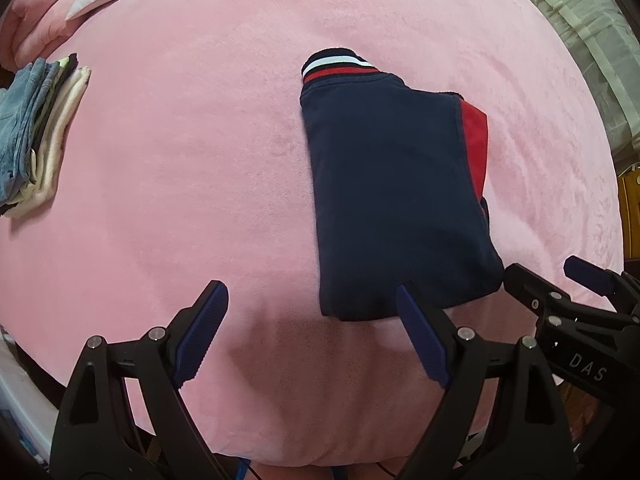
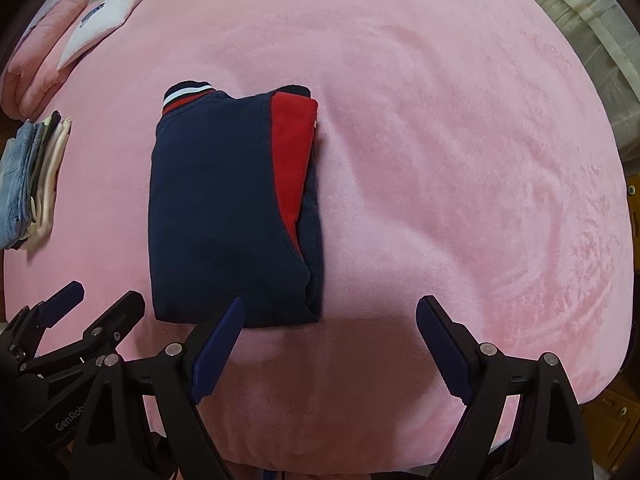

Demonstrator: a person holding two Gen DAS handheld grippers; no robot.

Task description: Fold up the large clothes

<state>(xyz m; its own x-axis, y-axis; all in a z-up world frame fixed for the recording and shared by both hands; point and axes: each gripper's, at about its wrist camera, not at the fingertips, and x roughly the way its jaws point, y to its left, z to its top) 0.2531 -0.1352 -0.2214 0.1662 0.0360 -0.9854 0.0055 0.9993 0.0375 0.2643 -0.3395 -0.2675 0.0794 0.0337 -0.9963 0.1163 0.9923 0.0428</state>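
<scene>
**Both grippers wide above a folded navy sweater**

Nearest each camera are its own fingers. The left gripper (image 1: 308,312) holds its fingers wide apart with nothing between them but pink bedcover; its right-hand fingertip overlaps the near hem of the sweater in the left wrist view, though whether it touches the cloth cannot be told. The right gripper (image 2: 332,328) is just as wide and also empty, its left-hand fingertip over the same near edge.

The navy sweater (image 2: 224,208) lies on the pink bed (image 2: 440,160), already folded into a compact rectangle, just ahead of both grippers. Its long axis runs away from the cameras: the striped ribbed band (image 2: 186,96) in white and red sits at the far end, the plain folded edge at the near end. A red panel (image 2: 292,152) shows along its right side, where the layers stack up thicker.

The garment looks close to done. If one more fold is wanted, a good way would be to take the two near corners, one per gripper, pinching all the layers together, then carry them evenly toward the striped end so the edges meet square. The thick right side may slip, so grip it deeper.

A stack of folded clothes (image 2: 32,184) lies well apart at the far left, near pillows (image 2: 80,40).
</scene>
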